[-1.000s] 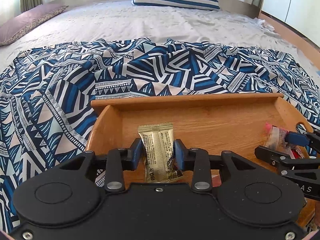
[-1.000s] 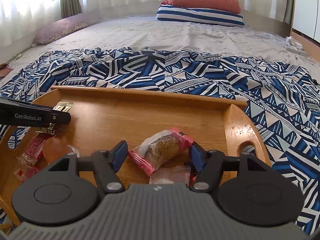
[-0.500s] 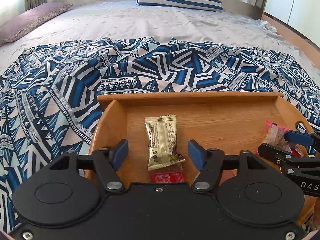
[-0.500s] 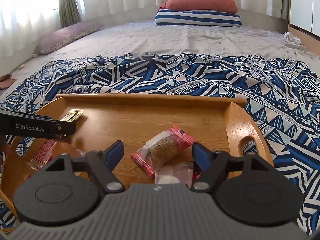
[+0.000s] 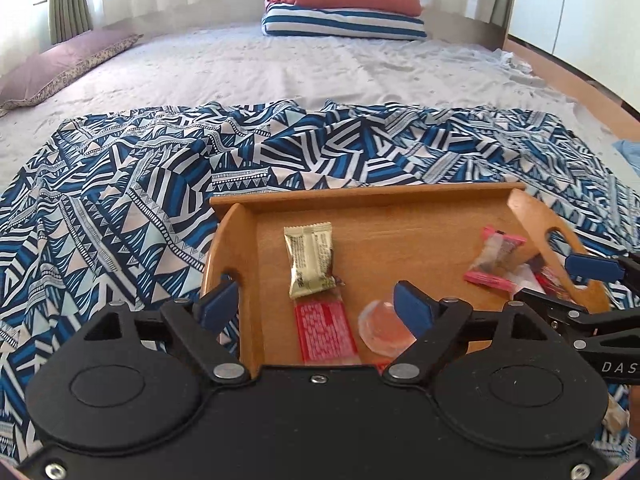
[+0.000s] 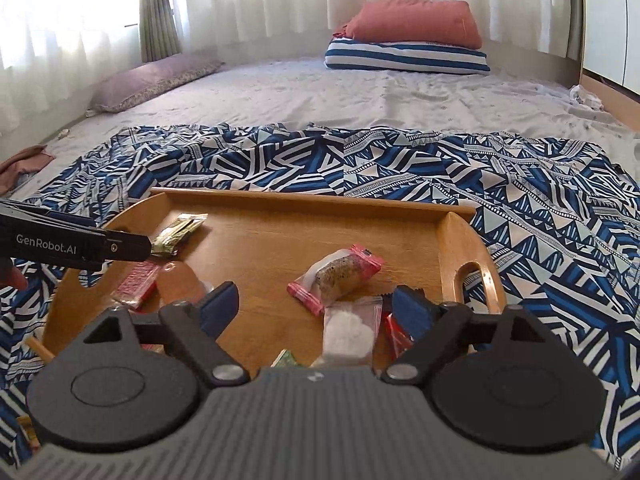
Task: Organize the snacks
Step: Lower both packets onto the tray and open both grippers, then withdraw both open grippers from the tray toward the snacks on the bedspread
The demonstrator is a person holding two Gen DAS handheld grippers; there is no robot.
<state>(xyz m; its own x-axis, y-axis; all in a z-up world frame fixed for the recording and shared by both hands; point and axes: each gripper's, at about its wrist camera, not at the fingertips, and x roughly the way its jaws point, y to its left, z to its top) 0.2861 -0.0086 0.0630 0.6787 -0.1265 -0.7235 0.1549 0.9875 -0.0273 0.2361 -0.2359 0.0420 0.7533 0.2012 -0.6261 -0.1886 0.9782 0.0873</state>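
Both grippers empty, jaws apart. Left gripper [image 5: 316, 304] sits at the tray's [image 5: 360, 196] left near corner; right gripper [image 6: 316, 304] at the near edge, right half.

Snacks are all in the tray, which lies on the patterned blanket [image 5: 120, 200] on the bed:
- gold pack [image 5: 310, 258] left of centre, long axis running away from me, straight ahead of the left gripper, just beyond its tips.
- red bar [image 5: 326, 330] touching the gold pack's near end, same axis, between the left jaws.
- clear jelly cup [image 5: 384, 328] right beside the bar, against my right finger.
- pink pack [image 6: 336, 276] ahead of the right gripper, lying diagonal, near-left to far-right.
- white sachet [image 6: 350, 328] between the right jaws, near edge, with a small red wrapper [image 6: 396, 332] beside it.

My read: left arm is nearer for gold pack and bar, right for pink pack and sachet. Bar is already lined up; a forward-down move should do it. Pink pack needs a wrist twist. Far half of the tray is open; the right handle wall [image 6: 472, 264] crowds the right gripper.
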